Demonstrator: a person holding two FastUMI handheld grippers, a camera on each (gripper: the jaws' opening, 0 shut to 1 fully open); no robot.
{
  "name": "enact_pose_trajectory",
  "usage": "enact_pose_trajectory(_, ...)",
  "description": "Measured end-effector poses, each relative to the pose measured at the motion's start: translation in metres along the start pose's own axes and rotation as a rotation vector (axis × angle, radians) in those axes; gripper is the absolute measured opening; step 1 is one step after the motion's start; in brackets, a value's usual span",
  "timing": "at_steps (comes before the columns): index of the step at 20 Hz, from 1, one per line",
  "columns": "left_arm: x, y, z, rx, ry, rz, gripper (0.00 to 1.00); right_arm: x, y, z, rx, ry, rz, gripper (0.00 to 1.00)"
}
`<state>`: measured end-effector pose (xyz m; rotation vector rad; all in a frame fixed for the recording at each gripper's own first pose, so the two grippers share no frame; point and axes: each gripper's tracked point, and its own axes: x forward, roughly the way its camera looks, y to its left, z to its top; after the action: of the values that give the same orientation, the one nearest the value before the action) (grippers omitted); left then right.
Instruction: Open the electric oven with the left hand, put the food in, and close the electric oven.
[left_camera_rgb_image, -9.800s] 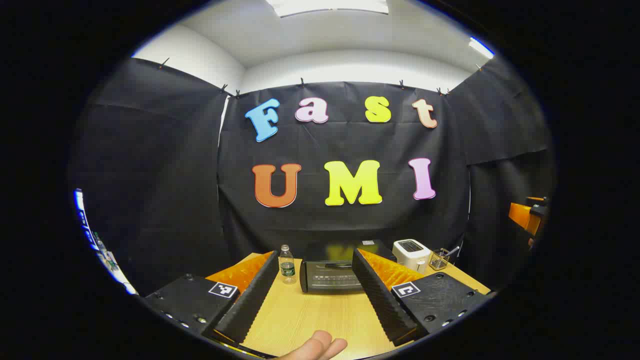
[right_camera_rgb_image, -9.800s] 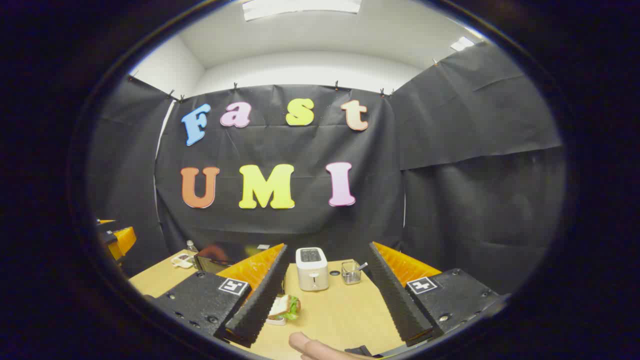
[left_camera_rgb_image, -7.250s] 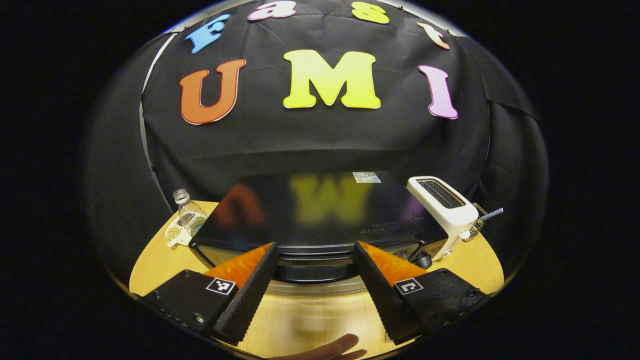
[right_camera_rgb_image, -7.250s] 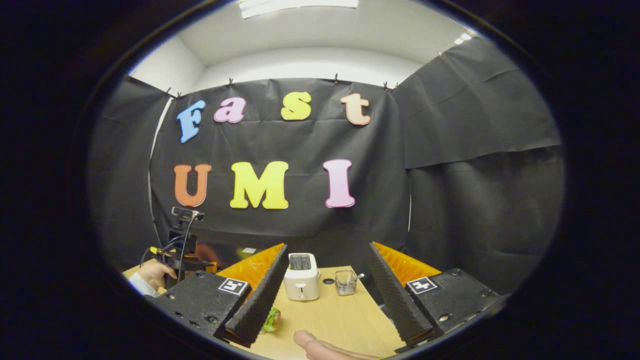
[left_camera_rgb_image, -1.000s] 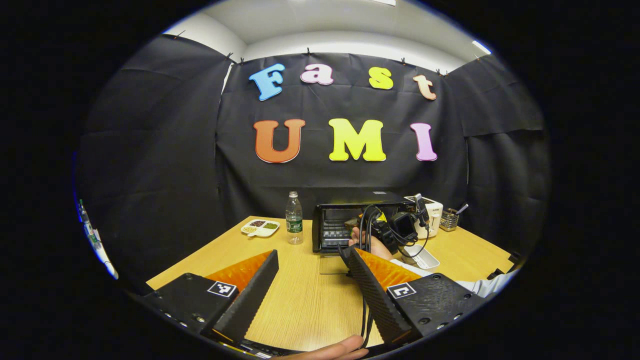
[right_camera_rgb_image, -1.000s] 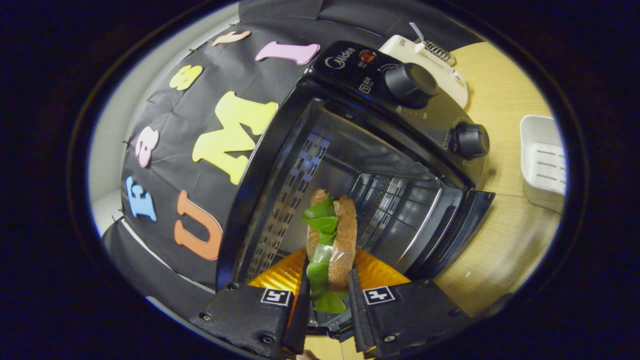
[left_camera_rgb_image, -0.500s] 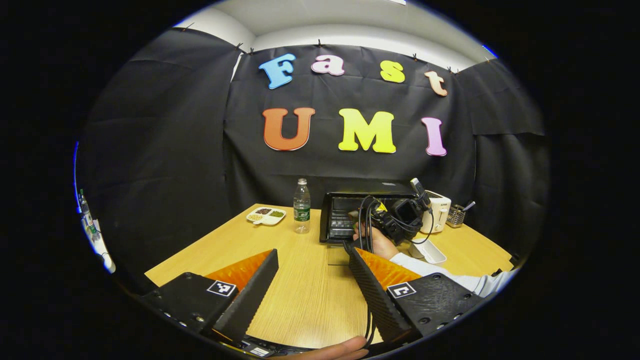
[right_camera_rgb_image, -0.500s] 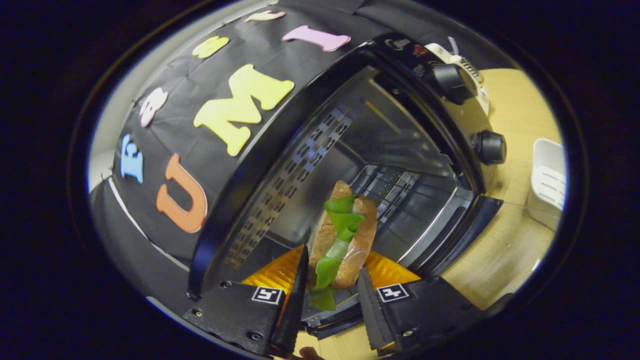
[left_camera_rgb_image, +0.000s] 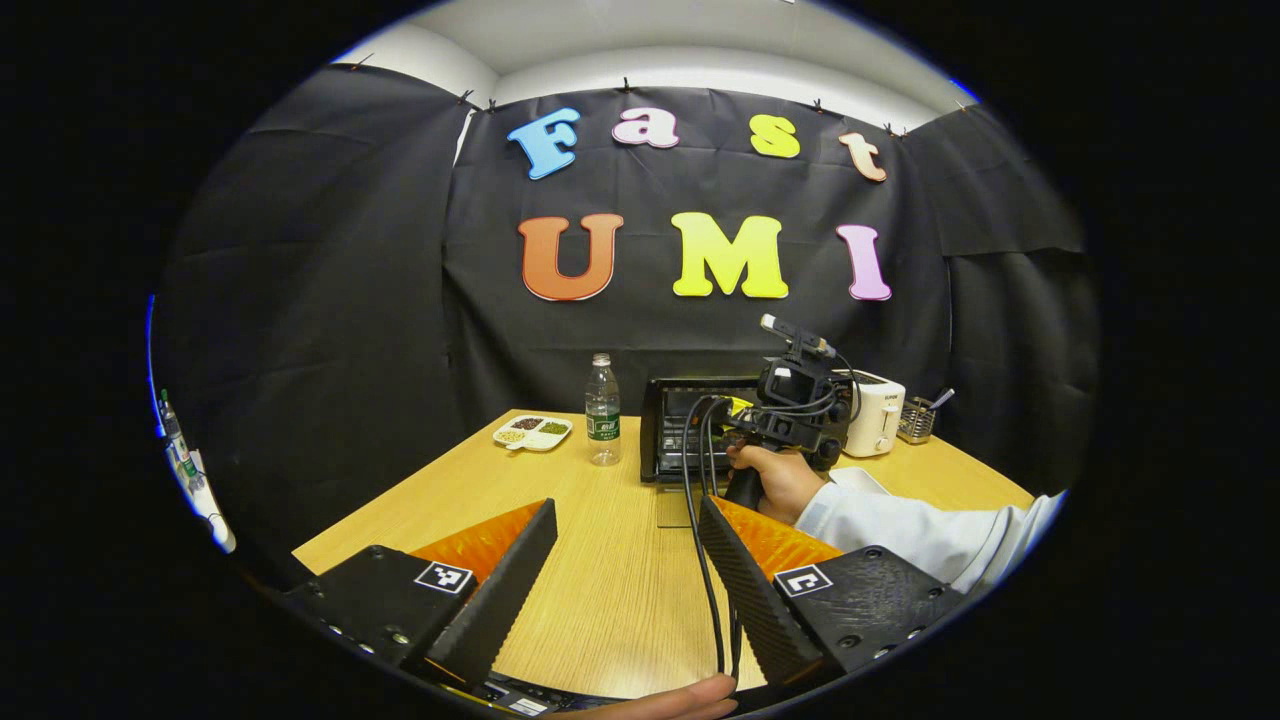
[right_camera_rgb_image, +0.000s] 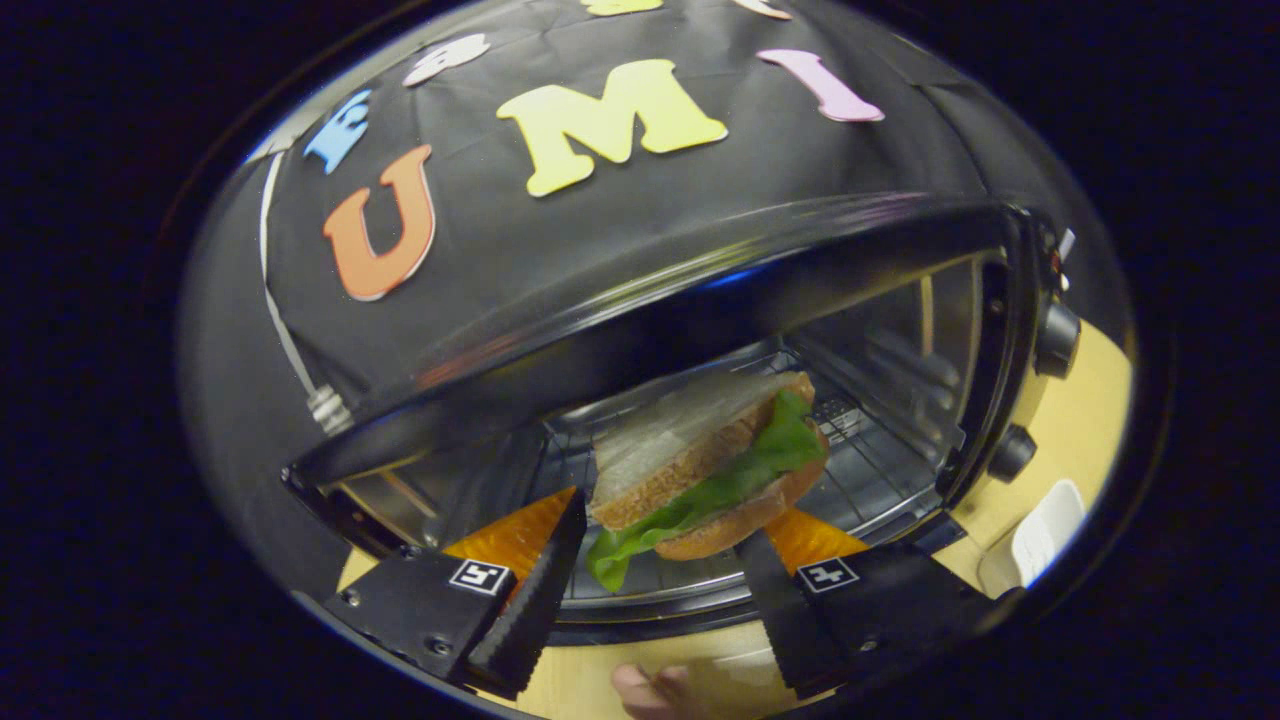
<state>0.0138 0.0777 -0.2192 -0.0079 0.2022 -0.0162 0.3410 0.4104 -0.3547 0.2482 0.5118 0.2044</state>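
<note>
Wooden table (left_camera_rgb_image: 600, 560) in a black-curtained booth. Left gripper (left_camera_rgb_image: 625, 560) hovers over it, jaws wide, empty. Right gripper (right_camera_rgb_image: 660, 570) at the open oven (right_camera_rgb_image: 700, 300) mouth, jaws apart; sandwich (right_camera_rgb_image: 705, 460) sits between the fingers on the rack, contact unclear.

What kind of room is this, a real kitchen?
Probably not a real kitchen: it looks like a recording booth set up as one. Black cloth hangs as walls around a single wooden table, which carries a small electric oven, a toaster and a water bottle.
</note>
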Motion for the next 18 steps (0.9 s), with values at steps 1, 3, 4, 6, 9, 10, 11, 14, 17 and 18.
enact_pose_trajectory(1,0.000,0.001,-0.002,0.003,0.005,0.005,0.94,-0.001,-0.001,-0.002,-0.041,0.009,-0.001,0.90)
enact_pose_trajectory(3,0.000,0.003,-0.005,0.002,0.011,0.011,0.94,0.000,-0.002,-0.004,-0.126,0.035,-0.012,0.81)
enact_pose_trajectory(4,0.001,0.002,-0.006,-0.001,0.015,0.012,0.94,-0.001,-0.005,-0.006,-0.164,0.058,-0.023,0.90)
enact_pose_trajectory(6,0.000,0.005,-0.008,-0.006,0.022,0.015,0.94,-0.007,-0.006,-0.010,-0.215,0.095,-0.030,0.90)
enact_pose_trajectory(9,0.000,0.008,-0.008,-0.009,0.024,0.021,0.94,-0.020,-0.009,-0.022,-0.273,0.202,-0.026,0.90)
enact_pose_trajectory(10,0.000,0.007,-0.008,-0.017,0.030,0.015,0.94,-0.026,-0.006,-0.023,-0.247,0.210,-0.004,0.91)
enact_pose_trajectory(11,-0.002,0.004,-0.007,-0.032,0.033,0.003,0.94,-0.033,0.000,-0.026,-0.231,0.229,0.020,0.91)
enact_pose_trajectory(14,-0.003,0.001,0.000,-0.055,0.030,-0.013,0.94,-0.064,0.000,-0.022,-0.241,0.267,0.045,0.90)
enact_pose_trajectory(17,0.000,0.007,0.008,-0.046,0.021,0.011,0.94,-0.097,0.003,-0.006,-0.268,0.210,0.091,0.90)
enact_pose_trajectory(18,0.001,0.009,0.011,-0.047,0.019,0.018,0.94,-0.109,0.001,0.000,-0.276,0.186,0.101,0.90)
